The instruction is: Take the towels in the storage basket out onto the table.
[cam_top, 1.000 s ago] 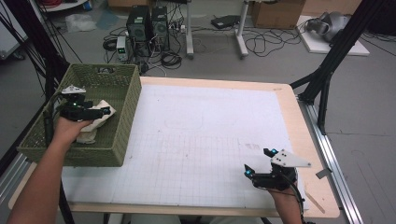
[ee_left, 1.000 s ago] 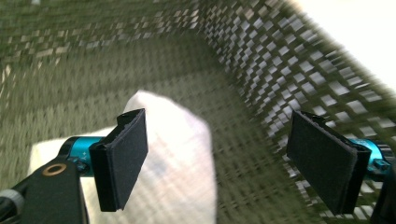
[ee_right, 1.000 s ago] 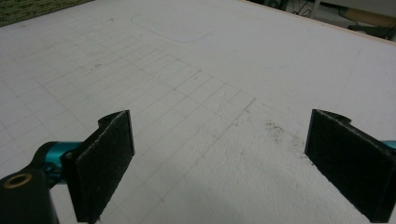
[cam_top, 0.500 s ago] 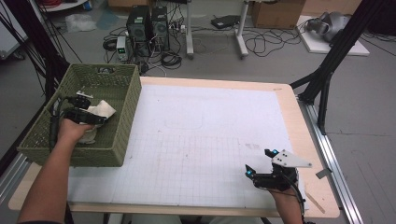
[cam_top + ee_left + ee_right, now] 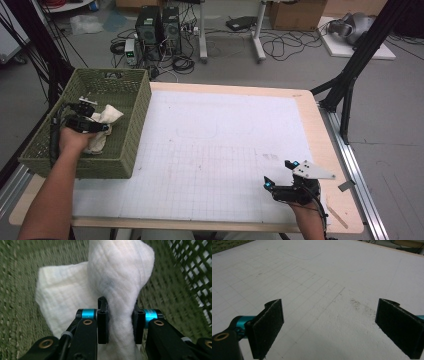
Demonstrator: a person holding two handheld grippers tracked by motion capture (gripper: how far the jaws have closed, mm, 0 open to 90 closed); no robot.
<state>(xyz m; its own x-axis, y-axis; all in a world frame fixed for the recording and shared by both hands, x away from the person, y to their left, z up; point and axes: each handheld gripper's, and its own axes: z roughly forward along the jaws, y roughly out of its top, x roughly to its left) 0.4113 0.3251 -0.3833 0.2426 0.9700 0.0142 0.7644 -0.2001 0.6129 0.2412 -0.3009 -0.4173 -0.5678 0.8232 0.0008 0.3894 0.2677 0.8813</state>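
Observation:
A white cloth (image 5: 102,126) lies bunched inside the green woven basket (image 5: 131,90) at the table's left. My left gripper (image 5: 104,121) is down in the basket and shut on a fold of that cloth (image 5: 120,287), which bulges up between the two black jaws; the gripper (image 5: 121,317) pinches it tightly. At the table's front right, my right gripper (image 5: 280,172) rests low over the white gridded mat (image 5: 215,150). It stands open (image 5: 329,327), its pads (image 5: 268,325) wide apart with bare mat between them.
The basket's mesh wall (image 5: 192,267) rises close on the right of the left gripper. The wooden table edge (image 5: 325,145) frames the mat. Computer towers (image 5: 160,25), cables and a black frame leg (image 5: 350,85) stand on the floor beyond the table.
The left hand has shifted a little toward the basket's near side while holding the cloth, which has bunched up. The right gripper has stayed put.

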